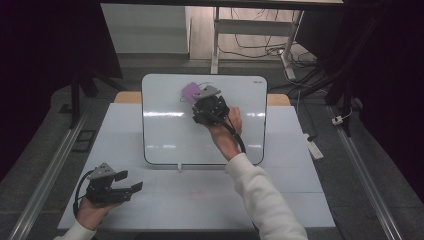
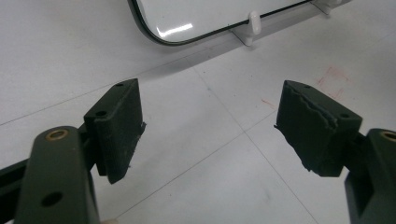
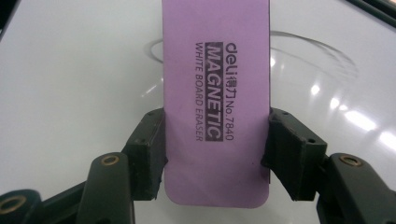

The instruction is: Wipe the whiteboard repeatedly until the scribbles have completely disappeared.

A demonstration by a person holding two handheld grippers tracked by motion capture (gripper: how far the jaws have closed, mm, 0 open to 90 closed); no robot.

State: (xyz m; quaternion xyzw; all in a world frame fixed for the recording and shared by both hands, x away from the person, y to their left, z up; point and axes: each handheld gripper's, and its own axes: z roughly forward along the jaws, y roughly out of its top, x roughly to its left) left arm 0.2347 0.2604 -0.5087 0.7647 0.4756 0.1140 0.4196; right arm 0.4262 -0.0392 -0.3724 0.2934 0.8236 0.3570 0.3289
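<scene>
My right gripper point(image 3: 215, 154) has its jaws pinching the flat purple magnetic whiteboard eraser point(image 3: 215, 107) by its two long sides, pressed flat on the glossy white rectangular whiteboard point(image 1: 165, 130), at its far edge near the middle, beside a faint curved pen line point(image 3: 322, 49). My left gripper point(image 2: 210, 126) hangs with jaws spread over the white tabletop point(image 1: 200, 195), near left, just short of the board's near edge.

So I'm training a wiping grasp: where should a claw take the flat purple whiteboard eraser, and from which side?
Across its two long straight edges near one short end, coming in along its length, as the right claw does now. The flat purple rectangular eraser lies face-down on the glossy whiteboard, leaving only its narrow sides free.
</scene>
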